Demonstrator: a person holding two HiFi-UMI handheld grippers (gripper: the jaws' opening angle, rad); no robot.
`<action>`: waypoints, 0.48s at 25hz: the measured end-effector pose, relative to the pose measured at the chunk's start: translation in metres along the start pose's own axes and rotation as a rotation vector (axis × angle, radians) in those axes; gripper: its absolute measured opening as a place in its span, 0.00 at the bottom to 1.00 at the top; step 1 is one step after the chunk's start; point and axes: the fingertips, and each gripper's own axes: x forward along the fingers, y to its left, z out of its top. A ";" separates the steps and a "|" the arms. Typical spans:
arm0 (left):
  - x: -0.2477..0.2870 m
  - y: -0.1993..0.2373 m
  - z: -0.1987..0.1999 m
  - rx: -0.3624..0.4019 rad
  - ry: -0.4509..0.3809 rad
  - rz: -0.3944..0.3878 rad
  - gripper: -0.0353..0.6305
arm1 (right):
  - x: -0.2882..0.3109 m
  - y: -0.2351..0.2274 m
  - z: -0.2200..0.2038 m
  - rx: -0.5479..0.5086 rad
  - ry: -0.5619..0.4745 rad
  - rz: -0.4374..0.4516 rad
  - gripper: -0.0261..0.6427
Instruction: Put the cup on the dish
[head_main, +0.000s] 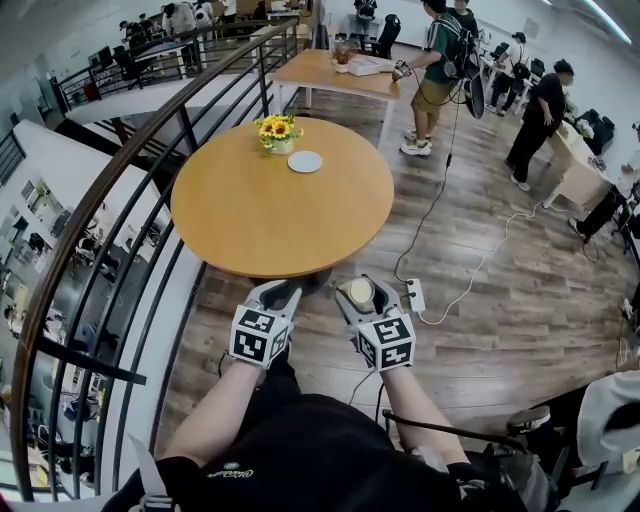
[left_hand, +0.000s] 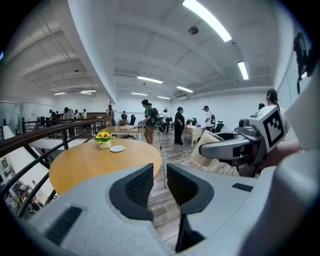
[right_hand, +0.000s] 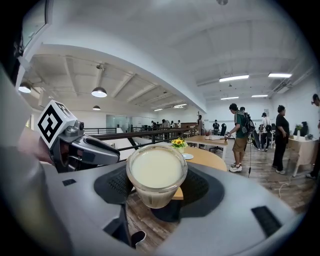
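The full cup (right_hand: 156, 176) is gripped by the right gripper (right_hand: 156, 189) at lower centre of the head view; the left gripper (left_hand: 159, 186) is seen slightly open, empty. The dish (head_main: 305, 161) lies well apart, upper centre; liquid may be spilled if the cup is tilted while reaching

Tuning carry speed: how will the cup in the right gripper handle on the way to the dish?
The cup looks filled almost to the rim with pale contents, so if that is liquid, it probably spills when tilted or jolted. Its wall looks clear and smooth, so it may slip if the right gripper eases its hold.
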 end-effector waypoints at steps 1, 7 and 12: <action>0.002 -0.001 0.001 0.002 -0.002 -0.002 0.18 | 0.000 -0.002 -0.001 0.000 -0.001 -0.002 0.43; 0.014 0.008 0.000 -0.004 -0.001 -0.001 0.18 | 0.015 -0.005 0.001 -0.003 -0.003 0.008 0.43; 0.026 0.025 0.002 -0.020 -0.008 0.005 0.18 | 0.035 -0.008 0.003 -0.012 0.006 0.018 0.43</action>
